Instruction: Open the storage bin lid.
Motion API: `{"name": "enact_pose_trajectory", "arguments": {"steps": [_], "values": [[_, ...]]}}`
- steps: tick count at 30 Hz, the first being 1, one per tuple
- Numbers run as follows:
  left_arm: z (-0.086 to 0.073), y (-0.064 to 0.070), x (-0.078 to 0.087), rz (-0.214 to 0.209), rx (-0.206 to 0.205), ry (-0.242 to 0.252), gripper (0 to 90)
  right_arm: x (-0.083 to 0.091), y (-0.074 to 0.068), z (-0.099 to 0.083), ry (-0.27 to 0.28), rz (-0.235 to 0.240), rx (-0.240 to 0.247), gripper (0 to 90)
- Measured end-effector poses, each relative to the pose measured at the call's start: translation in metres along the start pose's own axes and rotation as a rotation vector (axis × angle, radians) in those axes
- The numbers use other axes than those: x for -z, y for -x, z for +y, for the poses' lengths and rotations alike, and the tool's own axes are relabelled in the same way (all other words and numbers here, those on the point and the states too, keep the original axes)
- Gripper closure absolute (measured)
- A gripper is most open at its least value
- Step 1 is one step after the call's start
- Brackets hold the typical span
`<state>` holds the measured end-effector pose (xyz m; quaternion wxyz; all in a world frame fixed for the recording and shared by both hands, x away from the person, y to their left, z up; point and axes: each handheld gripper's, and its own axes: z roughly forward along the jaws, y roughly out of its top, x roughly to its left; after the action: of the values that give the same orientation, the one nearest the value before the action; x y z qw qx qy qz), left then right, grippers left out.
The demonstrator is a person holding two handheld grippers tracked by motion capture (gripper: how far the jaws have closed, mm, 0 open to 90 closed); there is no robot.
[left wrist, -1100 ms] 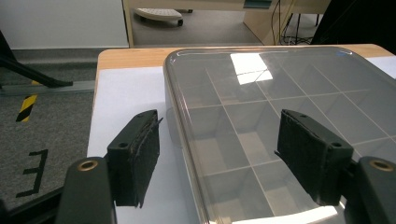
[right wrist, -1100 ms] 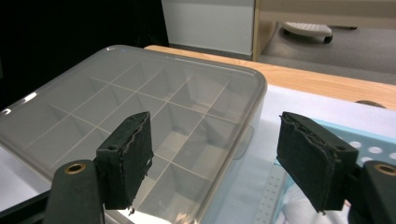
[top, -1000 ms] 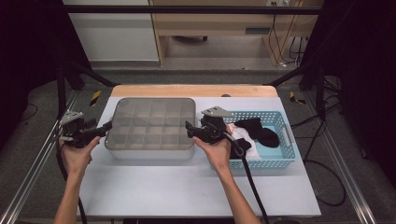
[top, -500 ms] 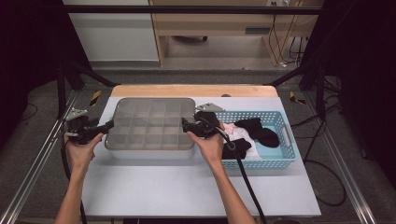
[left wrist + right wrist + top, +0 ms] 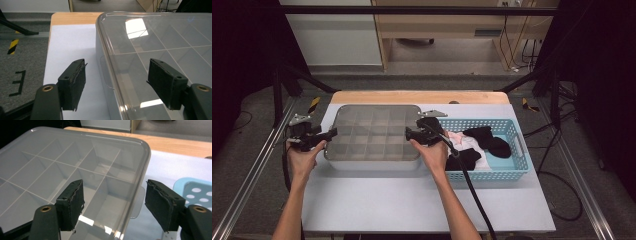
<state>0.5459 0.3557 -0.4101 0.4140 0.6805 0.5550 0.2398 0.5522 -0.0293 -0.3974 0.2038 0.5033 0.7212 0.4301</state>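
— On the floor to the left of the table, can we read anything?

— We can make out a black letter E (image 5: pixel 18 83) marked on the grey carpet, and a yellow-and-black striped tape strip (image 5: pixel 13 46) a little farther off. No brand or label is readable on the things themselves.

— Where is the clear compartment box (image 5: pixel 374 135)?

— It sits on the white table (image 5: pixel 412 200), left of middle, its lid (image 5: pixel 160 45) on and its dividers visible through it. Just beside its right end stands a blue basket (image 5: pixel 512 172) holding black and pale clothes.

— And our grippers?

— We hold the left gripper (image 5: pixel 331 135) at the box's left end and the right gripper (image 5: pixel 408 134) at its right end. In the left gripper view the jaws stand wide apart, one over the table and one over the lid, astride the box's edge. In the right gripper view the jaws are likewise spread, straddling the box's rim and its small tab (image 5: pixel 137 205). Neither pair has closed on anything.

— What of the room?

— We see a wooden strip (image 5: pixel 417 96) along the table's far edge, metal rails at both sides, grey carpet, pale cabinets beyond and cables at the far right
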Motion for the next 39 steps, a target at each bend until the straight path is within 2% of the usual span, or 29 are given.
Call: {"name": "enact_pose_trajectory", "arguments": {"steps": [6, 8, 12, 17, 21, 29, 36, 39], "values": [[0.000, -0.002, -0.008, -0.005, 0.001, -0.030, 27.9, -0.011, 0.002, -0.002, -0.048, -0.002, -0.038, 28.1], [-0.001, -0.002, -0.011, -0.003, 0.000, -0.040, 27.6, -0.011, 0.002, -0.002, -0.042, 0.001, -0.045, 27.9], [-0.001, -0.002, -0.013, -0.008, 0.006, -0.041, 26.7, -0.014, 0.002, -0.001, -0.067, -0.012, -0.049, 25.5], [-0.001, -0.001, -0.013, -0.027, 0.011, -0.058, 25.5, -0.020, 0.000, -0.001, -0.071, -0.041, -0.088, 22.6], [-0.001, 0.000, -0.011, -0.035, -0.002, -0.065, 24.4, -0.027, -0.002, -0.005, -0.096, -0.054, -0.099, 20.6], [0.005, 0.001, -0.018, -0.049, -0.009, -0.096, 21.7, -0.032, 0.004, -0.005, -0.095, -0.026, -0.137, 19.3], [0.007, 0.004, -0.024, -0.092, 0.004, -0.108, 21.5, -0.034, 0.004, -0.006, -0.107, 0.010, -0.152, 19.9], [0.007, 0.004, -0.025, -0.092, 0.002, -0.110, 20.7, -0.034, 0.005, -0.005, -0.111, 0.016, -0.158, 20.1]]}}
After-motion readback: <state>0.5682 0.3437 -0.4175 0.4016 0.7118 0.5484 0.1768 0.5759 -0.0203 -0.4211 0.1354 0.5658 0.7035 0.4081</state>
